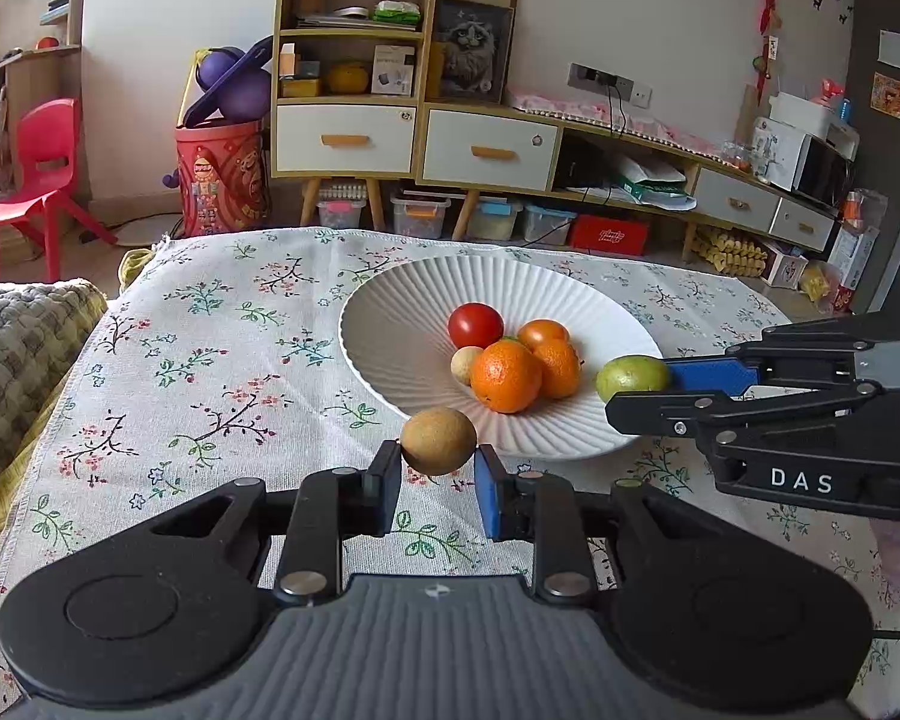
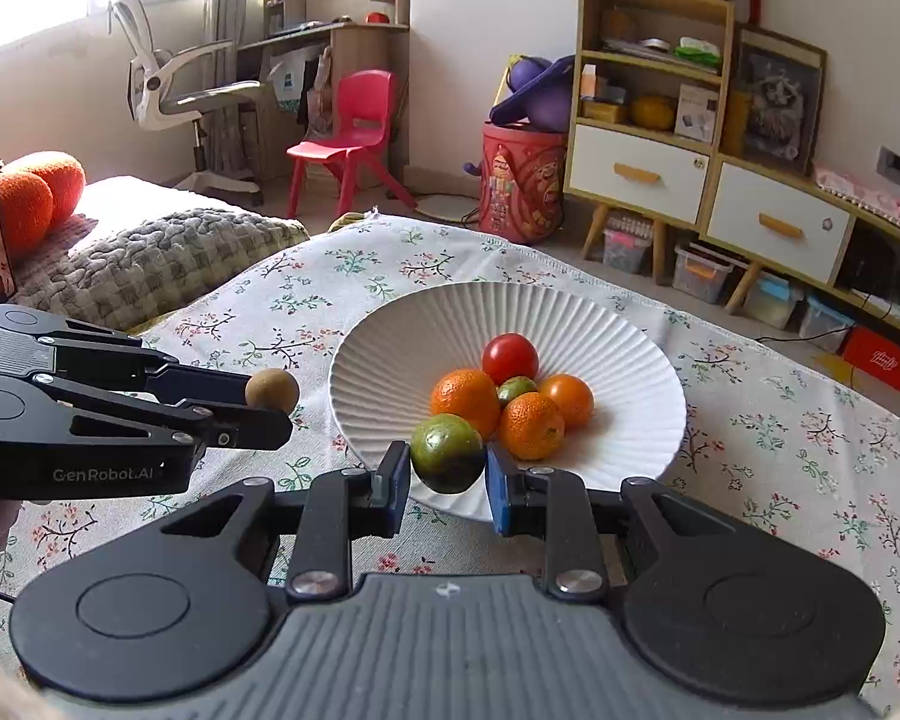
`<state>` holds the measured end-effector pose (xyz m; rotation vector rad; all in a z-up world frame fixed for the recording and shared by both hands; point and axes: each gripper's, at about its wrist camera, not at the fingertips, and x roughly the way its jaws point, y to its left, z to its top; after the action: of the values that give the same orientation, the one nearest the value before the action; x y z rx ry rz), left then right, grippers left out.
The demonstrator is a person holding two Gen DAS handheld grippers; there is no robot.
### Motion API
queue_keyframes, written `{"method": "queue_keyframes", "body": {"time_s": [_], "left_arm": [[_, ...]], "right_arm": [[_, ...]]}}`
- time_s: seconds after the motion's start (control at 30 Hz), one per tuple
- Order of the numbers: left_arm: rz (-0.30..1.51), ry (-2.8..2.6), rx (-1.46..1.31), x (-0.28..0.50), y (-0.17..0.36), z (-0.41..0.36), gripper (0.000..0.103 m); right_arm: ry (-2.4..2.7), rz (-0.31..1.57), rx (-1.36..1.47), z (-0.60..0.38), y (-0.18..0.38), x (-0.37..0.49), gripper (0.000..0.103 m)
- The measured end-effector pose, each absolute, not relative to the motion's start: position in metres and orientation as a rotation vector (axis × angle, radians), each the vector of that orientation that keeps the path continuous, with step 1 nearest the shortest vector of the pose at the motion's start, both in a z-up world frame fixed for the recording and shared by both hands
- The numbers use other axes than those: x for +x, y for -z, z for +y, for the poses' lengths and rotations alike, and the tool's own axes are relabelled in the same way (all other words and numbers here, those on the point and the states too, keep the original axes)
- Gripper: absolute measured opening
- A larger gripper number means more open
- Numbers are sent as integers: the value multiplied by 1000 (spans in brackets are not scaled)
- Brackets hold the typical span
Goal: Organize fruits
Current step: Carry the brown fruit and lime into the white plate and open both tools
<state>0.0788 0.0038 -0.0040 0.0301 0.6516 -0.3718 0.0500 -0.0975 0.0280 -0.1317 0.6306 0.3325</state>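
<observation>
While my left gripper (image 1: 438, 468) clamps the brown fruit (image 1: 438, 440), the plate (image 1: 390, 324) lies at one o'clock. From the right wrist, my right gripper (image 2: 447, 474) grips the green fruit (image 2: 448, 453); the plate sits at twelve, nearer this hand.

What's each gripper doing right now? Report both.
Left gripper: jaws shut on the brown fruit.
Right gripper: jaws shut on the green fruit.

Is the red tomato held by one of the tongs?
No, the red tomato lies in the white plate; the right tongs hold a green fruit.
</observation>
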Motion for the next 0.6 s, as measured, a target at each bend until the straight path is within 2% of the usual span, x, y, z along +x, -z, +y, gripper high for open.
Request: {"method": "queue_keyframes", "body": {"time_s": [0.6], "left_arm": [[675,363,77,122,13,-23,10]], "right_arm": [[-208,641,-123,-124,-11,92,24]]}}
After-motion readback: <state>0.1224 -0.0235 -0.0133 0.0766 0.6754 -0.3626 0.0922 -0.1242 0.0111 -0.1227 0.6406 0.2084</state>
